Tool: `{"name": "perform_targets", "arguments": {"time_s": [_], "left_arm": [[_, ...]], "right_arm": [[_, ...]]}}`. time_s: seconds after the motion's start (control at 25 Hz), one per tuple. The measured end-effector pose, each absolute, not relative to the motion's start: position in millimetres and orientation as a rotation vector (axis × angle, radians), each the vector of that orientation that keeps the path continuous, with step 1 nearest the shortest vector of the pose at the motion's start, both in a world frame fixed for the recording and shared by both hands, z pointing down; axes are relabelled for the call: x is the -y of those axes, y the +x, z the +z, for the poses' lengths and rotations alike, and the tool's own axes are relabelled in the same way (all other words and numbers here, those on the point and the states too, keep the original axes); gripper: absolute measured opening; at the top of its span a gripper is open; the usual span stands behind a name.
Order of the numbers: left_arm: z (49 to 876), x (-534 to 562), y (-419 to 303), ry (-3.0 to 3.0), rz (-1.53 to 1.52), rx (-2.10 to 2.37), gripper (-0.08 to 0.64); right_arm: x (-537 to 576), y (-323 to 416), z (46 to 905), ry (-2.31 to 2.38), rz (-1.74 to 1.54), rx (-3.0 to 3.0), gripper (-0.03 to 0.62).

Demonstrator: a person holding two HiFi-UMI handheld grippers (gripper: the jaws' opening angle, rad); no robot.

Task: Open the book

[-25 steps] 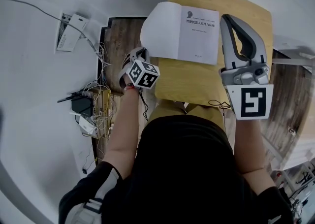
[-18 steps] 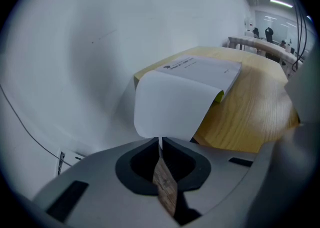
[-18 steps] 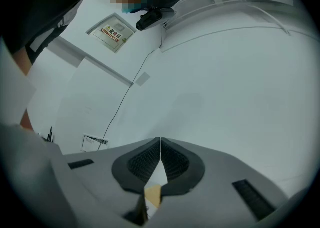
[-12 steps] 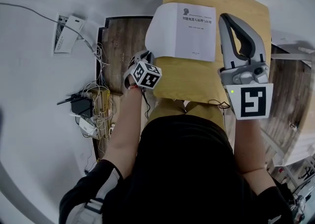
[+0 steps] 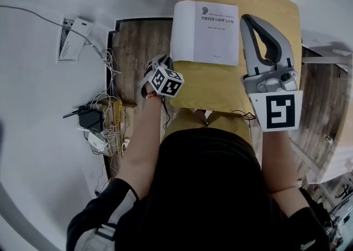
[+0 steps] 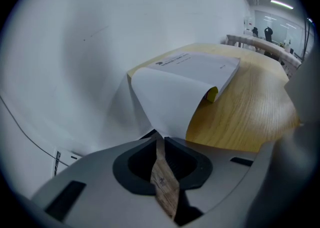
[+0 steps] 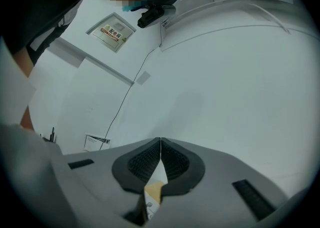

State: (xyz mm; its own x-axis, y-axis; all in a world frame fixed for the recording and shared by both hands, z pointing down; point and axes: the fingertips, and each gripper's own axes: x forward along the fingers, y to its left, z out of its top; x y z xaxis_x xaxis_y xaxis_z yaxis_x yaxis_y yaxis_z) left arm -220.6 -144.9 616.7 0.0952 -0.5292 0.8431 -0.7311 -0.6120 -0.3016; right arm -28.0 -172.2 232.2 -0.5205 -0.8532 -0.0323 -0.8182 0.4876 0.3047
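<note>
A white book (image 5: 205, 32) lies open at its title page on the far part of the wooden table (image 5: 220, 87). Its opened cover (image 6: 167, 99) curls over the table's left edge and hangs down. The cover's lower corner reaches the tips of my left gripper (image 6: 159, 134). Those jaws are opening: floor shows through the gap and the pads do not press on the cover. In the head view the left gripper (image 5: 157, 63) sits at the table's left edge, below the book. My right gripper (image 5: 246, 19) rests beside the book's right edge, shut with nothing held (image 7: 160, 141).
A tangle of cables and adapters (image 5: 99, 123) lies on the floor at the left, with a white box (image 5: 77, 37) beyond it. Dark wood flooring (image 5: 138, 46) shows left of the table. A white wall with a sign (image 7: 112, 30) faces the right gripper.
The cover, earlier lifted and bowed out to the left, has dropped and now hangs close over the table's edge. My left gripper has sunk a little. The right gripper has stayed put.
</note>
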Motion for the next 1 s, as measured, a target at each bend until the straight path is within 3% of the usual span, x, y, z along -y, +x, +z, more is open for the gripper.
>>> {"name": "perform_targets", "arguments": {"time_s": [0.28, 1.0], "left_arm": [[614.9, 137.6, -225.5, 2.158, 1.527, 1.295, 0.114], [616.0, 137.1, -224.3, 2.167, 1.547, 1.275, 0.11]], "right_arm": [[170.3, -31.1, 232.9, 1.457, -0.431, 2.616, 0.029], [169.6, -29.8, 239.9, 1.463, -0.407, 2.593, 0.029]]}}
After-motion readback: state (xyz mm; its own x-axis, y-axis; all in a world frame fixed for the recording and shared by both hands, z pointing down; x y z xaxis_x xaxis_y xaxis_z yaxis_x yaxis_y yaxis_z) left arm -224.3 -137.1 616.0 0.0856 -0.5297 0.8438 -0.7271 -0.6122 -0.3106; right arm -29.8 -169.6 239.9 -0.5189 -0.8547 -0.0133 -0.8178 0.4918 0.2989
